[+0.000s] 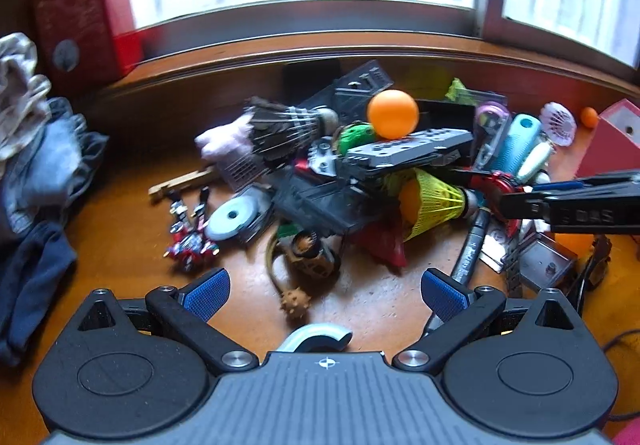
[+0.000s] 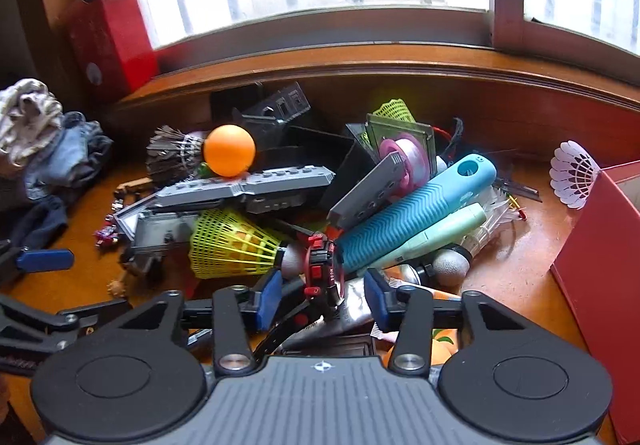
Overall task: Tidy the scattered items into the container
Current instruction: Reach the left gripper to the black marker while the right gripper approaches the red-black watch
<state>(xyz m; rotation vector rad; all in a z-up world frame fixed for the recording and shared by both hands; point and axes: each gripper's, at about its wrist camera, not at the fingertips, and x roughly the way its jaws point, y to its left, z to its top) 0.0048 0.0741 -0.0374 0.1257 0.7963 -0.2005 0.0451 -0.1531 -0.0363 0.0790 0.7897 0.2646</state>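
A heap of small items lies on the wooden table (image 1: 372, 309): an orange ball (image 1: 393, 113) (image 2: 229, 150) on a grey block (image 1: 408, 147) (image 2: 244, 187), a yellow shuttlecock (image 1: 434, 201) (image 2: 232, 243), a teal handle (image 2: 416, 211) and a red-and-black watch (image 2: 323, 269) (image 1: 505, 189). A red box (image 2: 600, 285) stands at the right. My right gripper (image 2: 323, 295) is open with the watch between its pads, not clamped. My left gripper (image 1: 326, 291) is open and empty, in front of the heap above a small spiky brown ball (image 1: 296, 303).
Crumpled clothes (image 1: 36, 165) lie at the left. A red carton (image 1: 84, 17) stands at the back left by the window sill. A white shuttlecock (image 2: 572, 175) lies beside the red box. A toy figure (image 1: 188, 237) and a grey disc (image 1: 234, 217) lie left of the heap.
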